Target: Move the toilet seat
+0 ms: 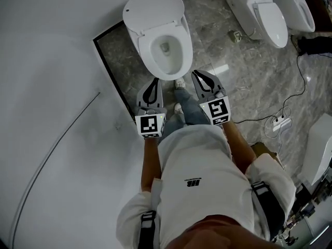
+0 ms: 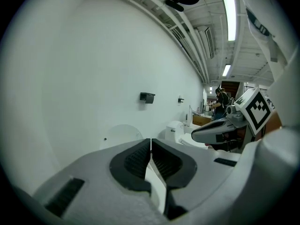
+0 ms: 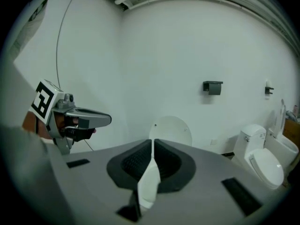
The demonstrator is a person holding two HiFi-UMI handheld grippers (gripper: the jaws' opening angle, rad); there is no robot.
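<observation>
Nothing is done yet. My left gripper (image 1: 153,83) and right gripper (image 1: 198,75) both have their jaws pressed together and empty, just short of the bowl's (image 1: 165,48) front. The seat (image 1: 183,56) appears to lie down on the bowl, with the lid (image 1: 153,7) raised behind it. Reaching, gripping and moving the seat all remain.

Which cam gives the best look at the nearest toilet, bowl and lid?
Head view: it looks down on the whole toilet, bowl open and lid raised against the wall. The left gripper view shows only the lid's top past the shut left tongs. The right gripper view shows the same past the shut right tongs. The bowl is mostly blocked in both.
</observation>
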